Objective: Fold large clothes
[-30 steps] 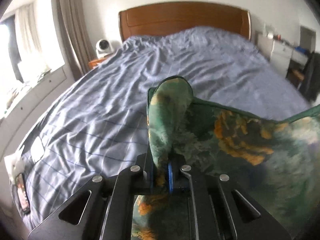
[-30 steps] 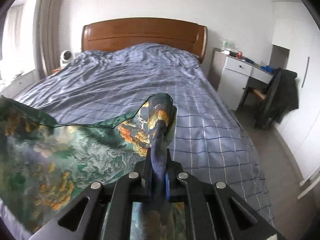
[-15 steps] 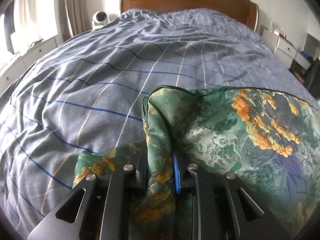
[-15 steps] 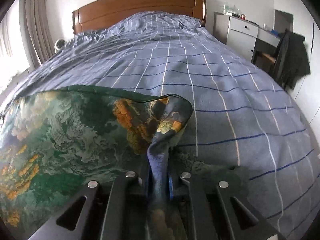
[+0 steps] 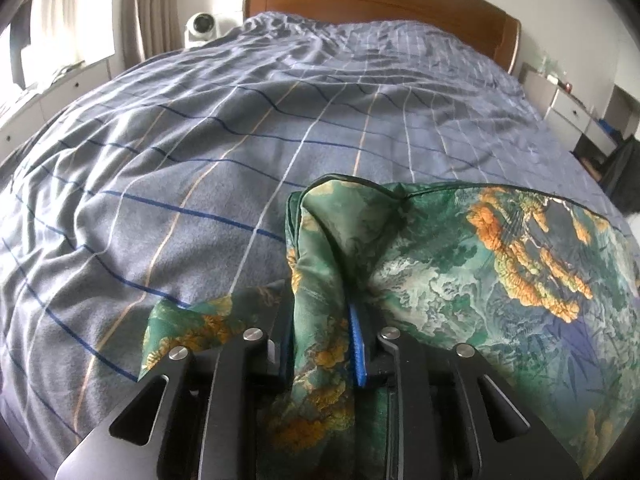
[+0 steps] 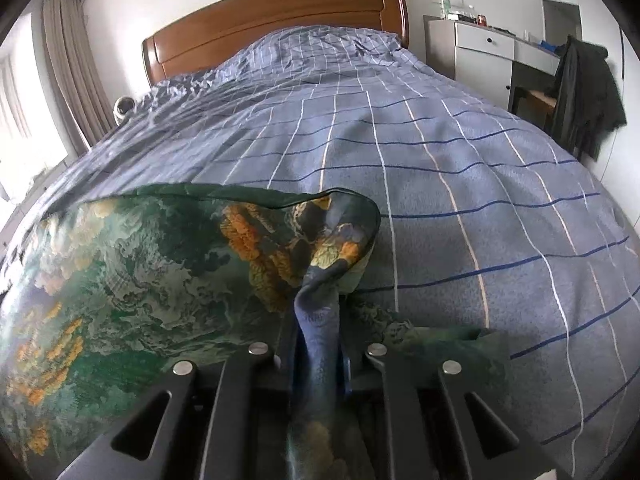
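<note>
A large silky green garment [image 5: 500, 280] printed with orange and white landscape patterns lies spread on the blue checked bedcover [image 5: 240, 160]. My left gripper [image 5: 320, 344] sits low on the bed at the garment's left corner. Its jaws are opening, and a bunched fold stands loosely between them, with the blue pad [image 5: 357, 344] showing beside it. In the right wrist view the same garment [image 6: 140, 272] spreads to the left. My right gripper [image 6: 318, 356] holds its right corner, a twisted blue-green fold still pinched in narrow jaws that are starting to open.
A wooden headboard [image 6: 280, 24] stands at the far end. A white camera [image 5: 202, 28] sits on the left nightstand by the curtains. On the right are a white dresser [image 6: 488, 48] and a dark jacket on a chair [image 6: 584, 96]. A small flap of garment [image 5: 192, 328] pokes out left.
Both grippers have come down from above the bed to its surface, laying the garment flat. Both pairs of jaws have widened slightly around the held folds.
</note>
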The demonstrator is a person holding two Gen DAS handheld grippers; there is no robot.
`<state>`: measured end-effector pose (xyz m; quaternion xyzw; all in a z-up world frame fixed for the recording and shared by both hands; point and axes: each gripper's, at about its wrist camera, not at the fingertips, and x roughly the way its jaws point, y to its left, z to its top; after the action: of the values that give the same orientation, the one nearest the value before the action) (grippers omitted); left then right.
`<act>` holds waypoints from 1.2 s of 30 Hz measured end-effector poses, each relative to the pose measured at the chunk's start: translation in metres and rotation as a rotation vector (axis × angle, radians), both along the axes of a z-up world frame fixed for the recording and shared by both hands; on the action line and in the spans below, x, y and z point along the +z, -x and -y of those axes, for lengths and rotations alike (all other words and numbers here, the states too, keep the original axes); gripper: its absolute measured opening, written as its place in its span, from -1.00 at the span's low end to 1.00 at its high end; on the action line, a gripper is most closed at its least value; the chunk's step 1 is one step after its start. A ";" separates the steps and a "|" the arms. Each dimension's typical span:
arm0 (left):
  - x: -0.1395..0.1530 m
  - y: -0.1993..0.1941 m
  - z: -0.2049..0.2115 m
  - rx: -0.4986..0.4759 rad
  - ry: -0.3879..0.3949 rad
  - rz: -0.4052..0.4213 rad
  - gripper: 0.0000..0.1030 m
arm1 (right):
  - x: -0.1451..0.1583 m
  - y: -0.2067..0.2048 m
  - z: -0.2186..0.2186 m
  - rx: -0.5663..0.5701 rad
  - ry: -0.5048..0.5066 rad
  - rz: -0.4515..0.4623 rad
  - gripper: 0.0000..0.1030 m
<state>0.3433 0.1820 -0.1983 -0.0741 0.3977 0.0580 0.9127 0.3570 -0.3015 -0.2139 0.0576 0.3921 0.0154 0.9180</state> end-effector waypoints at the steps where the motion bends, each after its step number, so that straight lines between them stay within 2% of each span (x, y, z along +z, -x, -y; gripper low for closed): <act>1: 0.001 0.000 0.000 0.004 -0.005 -0.006 -0.44 | 0.001 0.000 0.004 -0.001 -0.023 0.003 -0.67; 2: 0.004 0.000 0.000 0.012 -0.015 -0.021 -0.31 | 0.002 0.001 0.010 0.001 -0.062 0.004 -0.65; 3: 0.009 -0.002 -0.001 0.023 -0.031 -0.047 -0.07 | 0.004 0.002 0.016 -0.002 -0.097 0.000 -0.61; 5: 0.023 -0.006 -0.007 0.030 -0.059 -0.092 0.27 | 0.013 0.000 0.032 -0.026 -0.171 -0.029 -0.21; 7: 0.047 0.000 -0.016 0.030 -0.087 -0.067 0.30 | 0.033 0.006 0.052 -0.068 -0.224 -0.008 -0.01; 9: 0.075 0.020 -0.026 0.024 -0.059 0.004 0.45 | 0.058 0.020 0.064 -0.075 -0.206 0.061 -0.01; 10: 0.082 0.029 -0.027 0.019 -0.049 0.026 0.49 | 0.077 0.032 0.067 -0.066 -0.162 0.099 -0.01; 12: 0.092 0.051 -0.022 -0.013 -0.046 0.062 0.71 | 0.099 0.052 0.062 -0.005 -0.146 0.122 -0.01; 14: 0.089 0.069 -0.012 -0.049 -0.055 0.073 0.83 | 0.113 0.075 0.044 0.101 -0.192 0.131 -0.01; 17: 0.062 0.079 0.004 -0.088 -0.066 0.011 0.86 | 0.110 0.110 0.001 0.285 -0.239 0.104 0.00; 19: 0.041 0.080 0.008 -0.084 -0.082 -0.039 0.86 | 0.085 0.127 -0.033 0.367 -0.223 0.038 0.00; 21: 0.031 0.083 0.006 -0.062 -0.067 -0.029 0.95 | 0.051 0.136 -0.049 0.353 -0.146 -0.024 0.00; 23: 0.033 0.083 0.002 -0.035 -0.038 -0.032 0.95 | 0.032 0.143 -0.046 0.311 -0.133 -0.005 -0.04; 26: 0.042 0.085 -0.001 -0.028 -0.046 -0.044 0.93 | 0.042 0.150 -0.031 0.211 -0.124 0.045 0.00; 28: 0.051 0.091 0.001 -0.039 -0.062 -0.041 0.93 | 0.052 0.156 -0.025 0.184 -0.120 0.062 0.00; 31: 0.062 0.107 0.011 -0.062 -0.074 -0.016 0.93 | 0.066 0.165 -0.028 0.196 -0.051 0.081 0.01; 33: 0.068 0.116 0.022 -0.081 -0.058 -0.012 0.93 | 0.071 0.171 -0.036 0.230 -0.043 0.093 0.01; 36: 0.077 0.126 0.042 -0.104 -0.039 -0.007 0.93 | 0.071 0.167 -0.051 0.268 -0.013 0.090 0.17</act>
<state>0.2177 0.1403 -0.1213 -0.0355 0.4028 0.0183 0.9144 0.1902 -0.2508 -0.1427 0.0097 0.3547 0.1431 0.9239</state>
